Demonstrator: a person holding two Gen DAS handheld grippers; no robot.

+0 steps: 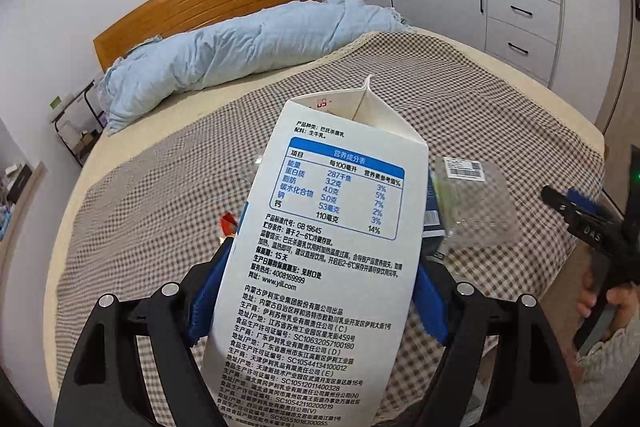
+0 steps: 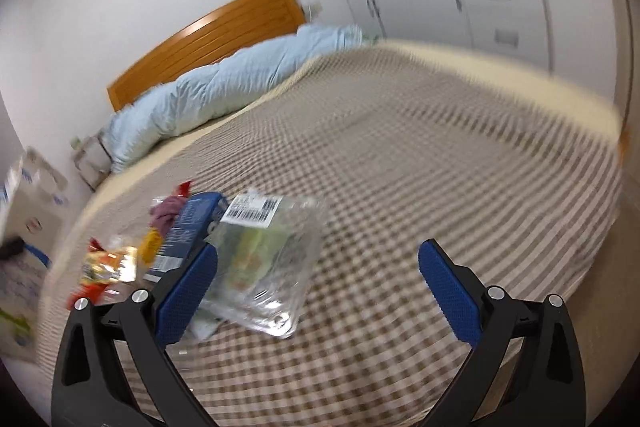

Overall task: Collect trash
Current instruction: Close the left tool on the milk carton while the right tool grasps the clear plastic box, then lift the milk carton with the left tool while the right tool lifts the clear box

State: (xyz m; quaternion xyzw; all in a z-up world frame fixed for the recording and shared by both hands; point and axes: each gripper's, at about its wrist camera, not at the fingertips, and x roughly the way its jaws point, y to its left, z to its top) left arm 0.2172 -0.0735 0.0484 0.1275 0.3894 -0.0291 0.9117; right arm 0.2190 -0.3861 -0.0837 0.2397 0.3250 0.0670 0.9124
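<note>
My left gripper [image 1: 320, 291] is shut on a white milk carton [image 1: 332, 235] with blue nutrition print, its blue pads pressed on both sides; the carton's open top points away over the bed. A clear plastic clamshell box [image 1: 476, 203] with a barcode label lies on the checked bedspread behind it. In the right wrist view that clamshell [image 2: 264, 259] lies just ahead of my right gripper [image 2: 316, 283], which is open with its left pad [image 2: 188, 291] beside the box. A dark blue carton [image 2: 188, 231] and colourful snack wrappers [image 2: 108, 267] lie further left. The right gripper [image 1: 576, 215] also shows in the left wrist view.
The bed [image 2: 400, 155] has a checked spread; a rolled light blue quilt [image 1: 240, 59] lies along a wooden headboard [image 1: 208, 3]. White wardrobes with drawers [image 1: 516, 27] stand at the right. A person's hand [image 1: 612, 307] shows at right. A cardboard box [image 2: 28, 203] sits left of the bed.
</note>
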